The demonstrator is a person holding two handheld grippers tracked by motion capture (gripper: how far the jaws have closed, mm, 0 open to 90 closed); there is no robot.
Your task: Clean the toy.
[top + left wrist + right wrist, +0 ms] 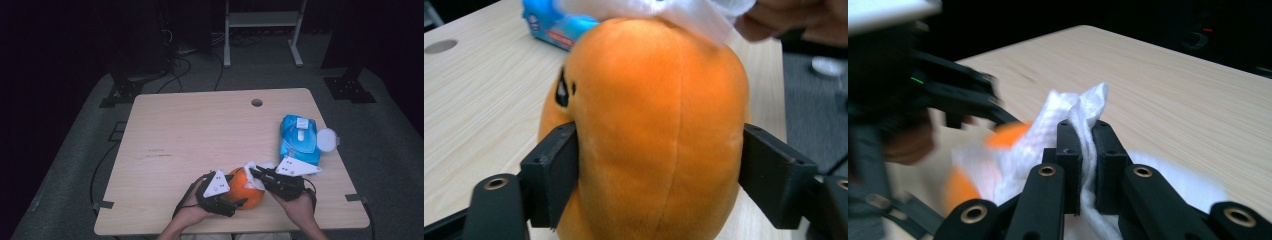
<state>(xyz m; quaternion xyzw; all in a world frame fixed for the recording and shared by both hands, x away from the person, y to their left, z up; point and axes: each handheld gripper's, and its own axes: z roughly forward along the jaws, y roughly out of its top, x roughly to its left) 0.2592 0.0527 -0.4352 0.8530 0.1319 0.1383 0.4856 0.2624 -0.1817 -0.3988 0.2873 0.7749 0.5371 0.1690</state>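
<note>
An orange plush toy (245, 190) sits near the table's front edge. My left gripper (234, 199) is shut on the orange plush toy (654, 130); both pads press into its sides and dent the fabric. My right gripper (256, 173) is shut on a white wet wipe (1075, 117), pinched between its two jaws. The wet wipe (252, 172) lies over the top of the toy, and in the left gripper view it drapes across the toy's top as a white wipe (684, 12).
A blue pack of wet wipes (299, 137) with its white lid flipped open lies at the right of the wooden table (190, 130). A round cable hole (256, 102) is near the far edge. Table legs and cables stand on the floor behind.
</note>
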